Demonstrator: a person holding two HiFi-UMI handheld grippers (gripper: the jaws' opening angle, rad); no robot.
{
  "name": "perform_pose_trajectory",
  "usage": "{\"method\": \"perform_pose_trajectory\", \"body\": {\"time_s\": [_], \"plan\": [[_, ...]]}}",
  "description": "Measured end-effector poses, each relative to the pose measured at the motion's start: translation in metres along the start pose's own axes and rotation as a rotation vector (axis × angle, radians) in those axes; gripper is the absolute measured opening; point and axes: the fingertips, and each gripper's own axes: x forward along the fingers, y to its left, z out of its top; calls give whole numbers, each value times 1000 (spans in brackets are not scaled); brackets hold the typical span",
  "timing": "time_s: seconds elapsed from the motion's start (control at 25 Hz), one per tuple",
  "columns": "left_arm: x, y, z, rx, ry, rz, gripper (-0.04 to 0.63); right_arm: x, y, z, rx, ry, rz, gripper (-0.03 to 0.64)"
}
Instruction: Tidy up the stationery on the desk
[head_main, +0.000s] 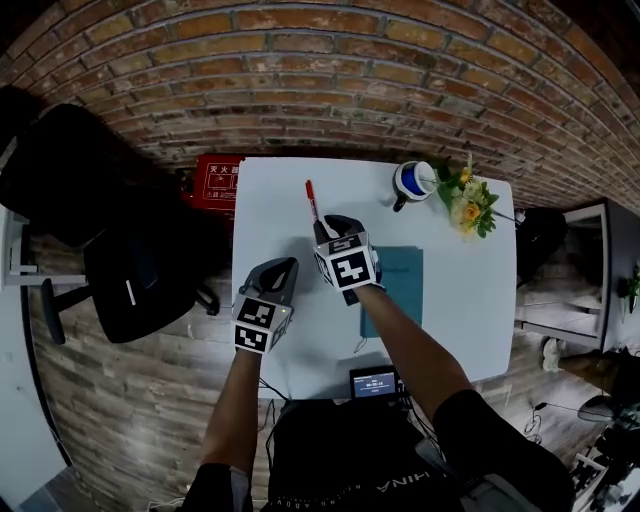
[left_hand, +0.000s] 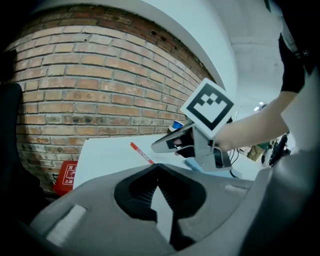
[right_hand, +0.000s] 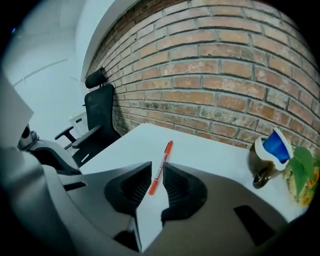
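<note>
A red pen (head_main: 312, 203) lies on the white desk (head_main: 270, 210), pointing toward the brick wall. My right gripper (head_main: 330, 226) hovers at the pen's near end. In the right gripper view the pen (right_hand: 162, 164) runs into the narrow gap of that open gripper (right_hand: 156, 176), and the pads do not press on it. My left gripper (head_main: 285, 266) is shut and empty, low over the desk's left part. In the left gripper view, the pen (left_hand: 142, 153) and the right gripper (left_hand: 172, 142) sit beyond the closed left gripper (left_hand: 158, 170). A teal notebook (head_main: 398, 285) lies under the right forearm.
A mug (head_main: 412, 182) with a blue inside and a yellow flower bunch (head_main: 468, 203) stand at the desk's far right. A small black device (head_main: 373, 382) sits at the near edge. A black office chair (head_main: 110, 250) and a red box (head_main: 212, 183) are left of the desk.
</note>
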Motion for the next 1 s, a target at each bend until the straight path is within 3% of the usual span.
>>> {"method": "perform_pose_trajectory", "body": {"time_s": [0.52, 0.72, 1.0], "plan": [[-2, 19, -20, -41, 11, -27, 11, 48, -2, -14, 53, 115, -61, 90], [-5, 18, -22, -40, 13, -21, 11, 45, -5, -18, 55, 119, -91, 51], [-13, 11, -18, -33, 4, -8, 11, 28, -5, -16, 62, 92, -84, 48]]}}
